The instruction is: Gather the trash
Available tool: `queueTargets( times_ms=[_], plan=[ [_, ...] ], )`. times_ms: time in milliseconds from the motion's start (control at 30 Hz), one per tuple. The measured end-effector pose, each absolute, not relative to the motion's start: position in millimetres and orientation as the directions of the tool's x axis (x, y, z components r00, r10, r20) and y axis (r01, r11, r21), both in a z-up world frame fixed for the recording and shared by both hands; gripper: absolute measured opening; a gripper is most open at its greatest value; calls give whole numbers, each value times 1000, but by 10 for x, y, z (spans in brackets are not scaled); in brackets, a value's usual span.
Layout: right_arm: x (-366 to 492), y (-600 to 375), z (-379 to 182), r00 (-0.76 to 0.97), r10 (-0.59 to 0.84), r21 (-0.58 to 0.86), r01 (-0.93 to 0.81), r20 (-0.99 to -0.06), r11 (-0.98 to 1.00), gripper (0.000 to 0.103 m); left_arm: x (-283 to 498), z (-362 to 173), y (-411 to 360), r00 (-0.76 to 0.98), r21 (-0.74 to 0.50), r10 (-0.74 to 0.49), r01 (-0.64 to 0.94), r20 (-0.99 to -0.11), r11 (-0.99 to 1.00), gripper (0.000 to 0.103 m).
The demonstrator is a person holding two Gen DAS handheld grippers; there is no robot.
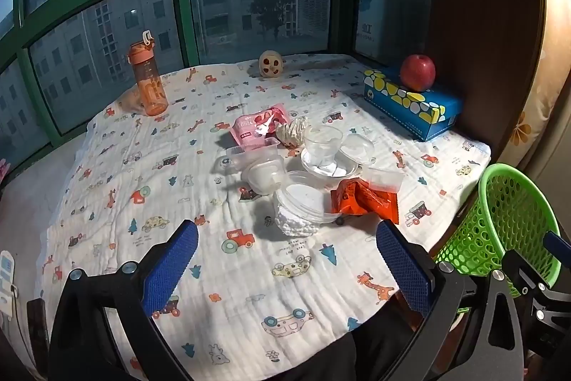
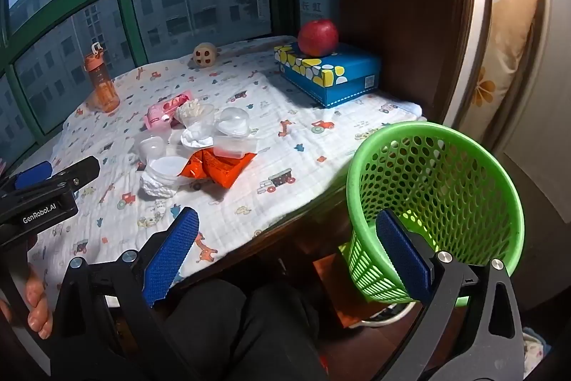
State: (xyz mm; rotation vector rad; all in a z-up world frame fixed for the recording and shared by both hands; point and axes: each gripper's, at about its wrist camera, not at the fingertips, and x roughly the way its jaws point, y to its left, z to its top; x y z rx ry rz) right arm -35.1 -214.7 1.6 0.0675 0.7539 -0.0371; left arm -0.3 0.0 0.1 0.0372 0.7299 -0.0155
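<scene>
A pile of trash lies mid-table on the printed cloth: an orange wrapper (image 1: pixel 360 199) (image 2: pixel 217 166), a pink snack packet (image 1: pixel 258 127) (image 2: pixel 166 111), several clear plastic cups and lids (image 1: pixel 323 145) (image 2: pixel 233 124), and a white crumpled cup (image 1: pixel 298 209) (image 2: pixel 160 181). A green mesh basket (image 1: pixel 506 224) (image 2: pixel 435 202) stands off the table's right edge, below it. My left gripper (image 1: pixel 285 263) hangs open over the near cloth, short of the pile, with nothing between its blue pads. My right gripper (image 2: pixel 285 249) is open over the table edge, beside the basket.
An orange water bottle (image 1: pixel 148 81) stands at the back left. A blue tissue box (image 1: pixel 410 102) with a red apple (image 1: pixel 417 72) on it sits back right. A small round wooden toy (image 1: pixel 271 63) is by the window. A person's dark-clothed legs (image 2: pixel 232 327) are under the table edge.
</scene>
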Motion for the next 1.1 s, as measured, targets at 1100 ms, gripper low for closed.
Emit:
queueTargets(
  times_ms=[1100],
  plan=[
    [-363,-2154,34,731,-14,47,62,-682,997,98,9,23,-51,745,21,-9,31,-667,999,97]
  ],
)
